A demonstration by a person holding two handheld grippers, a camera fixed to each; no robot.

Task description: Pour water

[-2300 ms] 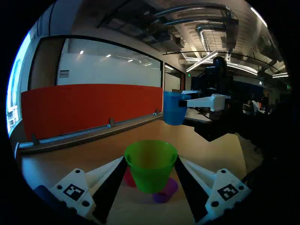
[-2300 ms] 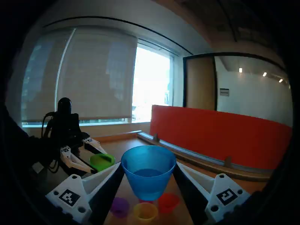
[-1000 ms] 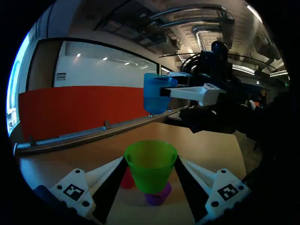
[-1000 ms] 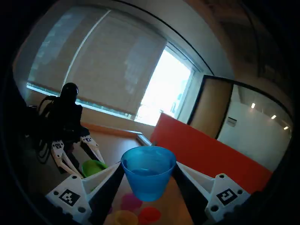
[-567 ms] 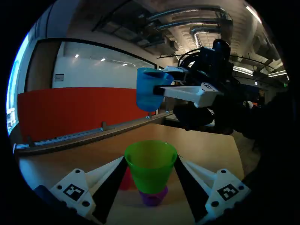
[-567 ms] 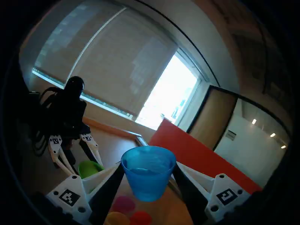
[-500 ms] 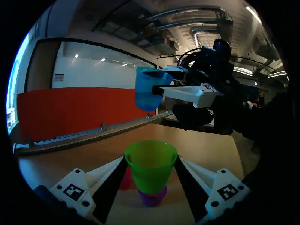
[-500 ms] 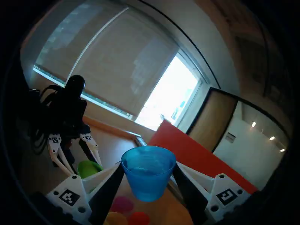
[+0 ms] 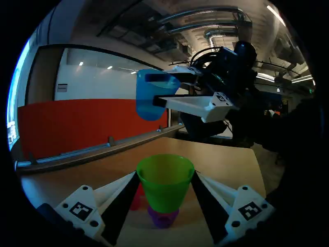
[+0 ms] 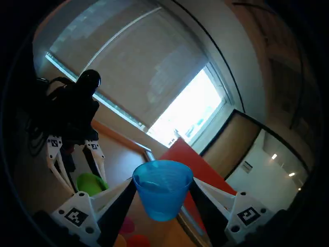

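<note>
A wide, smooth, light-brown wooden surface [image 9: 222,154] is seen, with a long rail along its far edge. A flat red wall panel [image 9: 82,123] is set behind the rail. Much bare room is left on the right part of the surface, up to its straight edge.

The left hand-held gripper [image 9: 164,178] is made of white plastic with black inner sides. Its two fingers are pressed on a green cup [image 9: 165,187]. The cup is round, shiny and wider at the top, and it is held upright, low over the surface.

A blue cup [image 10: 162,197] of the same shape is squeezed between the fingers of the right hand-held gripper [image 10: 162,185]. The plastic can be seen through, and water is seen inside. In the left gripper view this cup is held up in the air, tipped a little, higher than the green cup and farther off.

A small purple cup [image 9: 163,217] is seen on the surface under the green cup, and a small red cup [image 9: 136,201] is set just beside it.
</note>
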